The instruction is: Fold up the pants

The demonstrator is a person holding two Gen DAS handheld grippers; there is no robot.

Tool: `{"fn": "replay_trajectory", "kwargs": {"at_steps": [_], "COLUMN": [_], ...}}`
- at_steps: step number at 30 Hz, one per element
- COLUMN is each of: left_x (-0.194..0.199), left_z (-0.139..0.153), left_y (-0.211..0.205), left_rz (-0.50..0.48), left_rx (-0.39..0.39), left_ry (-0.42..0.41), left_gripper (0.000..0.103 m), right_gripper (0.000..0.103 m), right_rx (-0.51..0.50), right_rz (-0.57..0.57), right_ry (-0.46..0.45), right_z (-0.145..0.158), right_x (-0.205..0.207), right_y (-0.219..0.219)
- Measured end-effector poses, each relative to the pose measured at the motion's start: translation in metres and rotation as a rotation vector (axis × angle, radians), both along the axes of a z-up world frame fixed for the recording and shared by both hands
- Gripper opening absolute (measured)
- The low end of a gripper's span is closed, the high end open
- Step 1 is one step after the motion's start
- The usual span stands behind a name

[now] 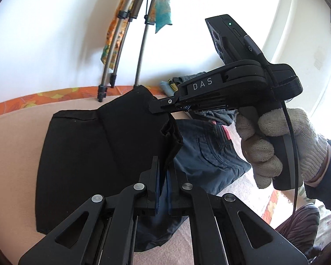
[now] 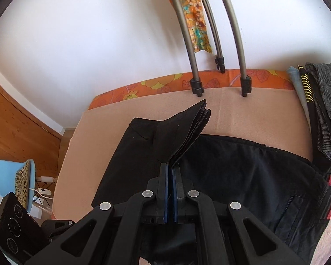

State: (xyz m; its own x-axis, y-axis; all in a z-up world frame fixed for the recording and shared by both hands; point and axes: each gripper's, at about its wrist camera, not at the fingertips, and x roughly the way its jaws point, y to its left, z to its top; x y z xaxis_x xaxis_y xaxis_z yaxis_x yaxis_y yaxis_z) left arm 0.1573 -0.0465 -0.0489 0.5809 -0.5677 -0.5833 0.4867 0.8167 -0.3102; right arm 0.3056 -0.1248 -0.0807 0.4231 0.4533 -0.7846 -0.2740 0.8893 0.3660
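Note:
Black pants [image 1: 103,145] lie partly folded on a peach blanket [image 1: 13,137] on a bed. My left gripper [image 1: 162,170] is shut on a bunched edge of the pants and holds it above the bed. In the left wrist view my right gripper [image 1: 156,107], held by a gloved hand [image 1: 271,145], is shut on the far edge of the same fold. In the right wrist view my right gripper [image 2: 170,172] is shut on stacked layers of the black pants [image 2: 187,130], which stick up ahead of the fingers.
Dark blue pants [image 1: 209,150] lie under and to the right of the black ones. A pile of clothes [image 2: 324,110] sits at the bed's right. Grey rack legs [image 2: 242,66] stand at the far bed edge by the white wall. A blue chair [image 2: 13,176] stands on the left.

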Motion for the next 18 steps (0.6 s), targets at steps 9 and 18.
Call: {"fn": "replay_trajectory", "kwargs": {"at_steps": [9,18], "left_x": [-0.019,-0.024], "left_z": [-0.037,-0.054], "left_y": [-0.089,-0.132], "left_rz": [-0.166,-0.250], "left_rx": [0.039,0.104], "left_ry": [0.057,0.095], "left_gripper": [0.004,0.004], "right_gripper": [0.001,0.001], "right_rx": [-0.041,-0.037], "right_rz": [-0.100,-0.136], "right_ry": [0.033,0.015], "right_z": [-0.039,-0.066], "right_x": [-0.032,-0.042], "right_y": [-0.101,-0.143]}}
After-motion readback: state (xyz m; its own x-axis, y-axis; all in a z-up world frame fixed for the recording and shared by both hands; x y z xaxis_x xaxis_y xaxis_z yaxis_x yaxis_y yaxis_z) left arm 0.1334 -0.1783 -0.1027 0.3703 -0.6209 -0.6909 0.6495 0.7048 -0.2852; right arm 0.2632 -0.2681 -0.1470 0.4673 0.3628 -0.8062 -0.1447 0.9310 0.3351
